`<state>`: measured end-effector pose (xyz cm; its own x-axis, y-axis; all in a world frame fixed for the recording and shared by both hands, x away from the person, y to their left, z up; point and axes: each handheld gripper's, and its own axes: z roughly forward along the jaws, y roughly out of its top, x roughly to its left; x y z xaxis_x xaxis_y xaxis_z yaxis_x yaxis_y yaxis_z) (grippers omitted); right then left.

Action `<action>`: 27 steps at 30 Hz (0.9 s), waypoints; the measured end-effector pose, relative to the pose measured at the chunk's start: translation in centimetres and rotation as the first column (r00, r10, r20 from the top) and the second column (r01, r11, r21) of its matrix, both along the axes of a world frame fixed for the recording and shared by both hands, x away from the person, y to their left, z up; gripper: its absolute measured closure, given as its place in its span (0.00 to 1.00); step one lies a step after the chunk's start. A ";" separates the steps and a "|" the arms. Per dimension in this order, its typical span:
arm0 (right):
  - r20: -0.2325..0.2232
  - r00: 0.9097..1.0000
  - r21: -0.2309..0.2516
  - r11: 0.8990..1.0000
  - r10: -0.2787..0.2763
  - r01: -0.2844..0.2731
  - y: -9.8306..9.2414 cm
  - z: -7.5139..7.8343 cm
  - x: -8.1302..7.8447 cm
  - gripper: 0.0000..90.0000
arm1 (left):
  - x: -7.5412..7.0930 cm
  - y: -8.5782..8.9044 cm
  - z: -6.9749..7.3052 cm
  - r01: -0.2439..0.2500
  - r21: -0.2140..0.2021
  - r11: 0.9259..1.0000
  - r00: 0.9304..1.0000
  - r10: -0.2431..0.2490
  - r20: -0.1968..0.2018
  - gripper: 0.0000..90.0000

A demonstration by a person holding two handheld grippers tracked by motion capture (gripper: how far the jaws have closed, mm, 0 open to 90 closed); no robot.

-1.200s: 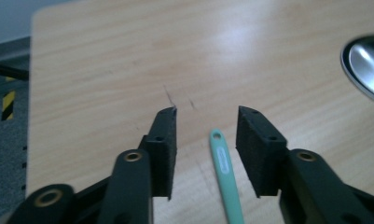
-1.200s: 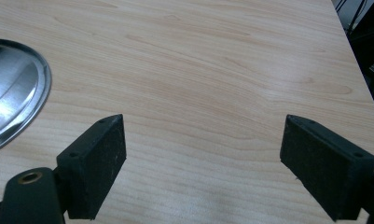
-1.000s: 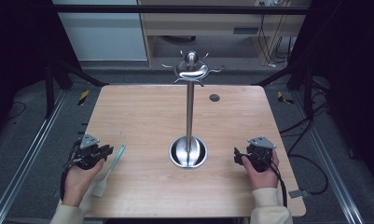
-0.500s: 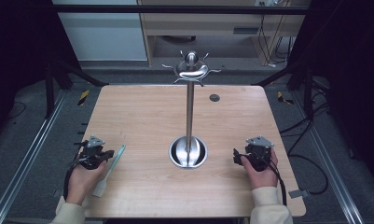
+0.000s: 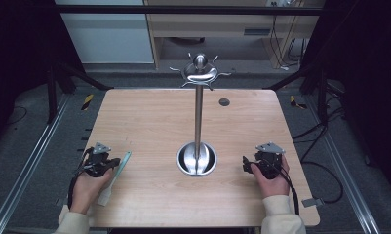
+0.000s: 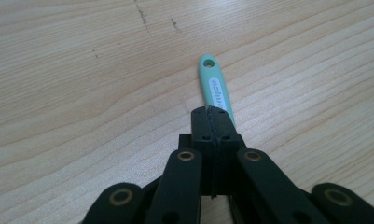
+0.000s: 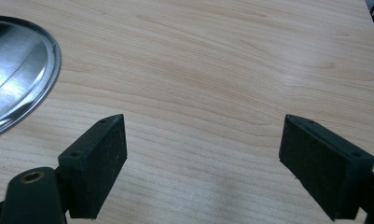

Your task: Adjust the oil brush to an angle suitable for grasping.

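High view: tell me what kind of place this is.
Probably a lab or workshop bench set up for recording, not a kitchen. A bare wooden table sits inside a dark metal frame, loose cables trail on the grey floor, and a steel hanging stand is the main prop.

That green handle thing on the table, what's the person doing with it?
A person sits at a wooden table with a gripper in each hand. The left gripper has its jaws squeezed together on a utensil with a mint-green handle that lies flat on the wood. The right gripper rests with its jaws wide open and nothing between them, beside the shiny round base of a tall metal stand with hooks at the top. Nothing hangs on the hooks yet.
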<state>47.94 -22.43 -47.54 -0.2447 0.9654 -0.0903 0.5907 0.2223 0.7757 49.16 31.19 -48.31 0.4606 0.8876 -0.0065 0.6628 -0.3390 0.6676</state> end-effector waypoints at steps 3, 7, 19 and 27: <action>-0.006 1.000 0.003 1.000 -0.003 0.003 0.0 0.0 0.0 0.17 | 0.1 -0.1 -0.2 0.006 0.000 1.000 1.000 -0.006 -0.009 1.00; -0.008 1.000 0.004 1.000 -0.002 0.002 0.0 -0.1 0.0 0.17 | 0.0 -0.3 -0.2 0.009 0.006 1.000 1.000 -0.009 -0.011 1.00; -0.022 1.000 0.001 1.000 0.006 -0.006 0.1 -0.2 0.1 0.17 | 0.0 -0.6 -0.4 0.049 -0.007 0.999 0.998 -0.049 -0.037 1.00; -0.031 0.999 -0.001 1.000 0.010 -0.010 0.2 -0.3 0.2 0.17 | -1.2 -3.4 -0.2 0.174 0.027 0.984 0.983 -0.172 -0.059 1.00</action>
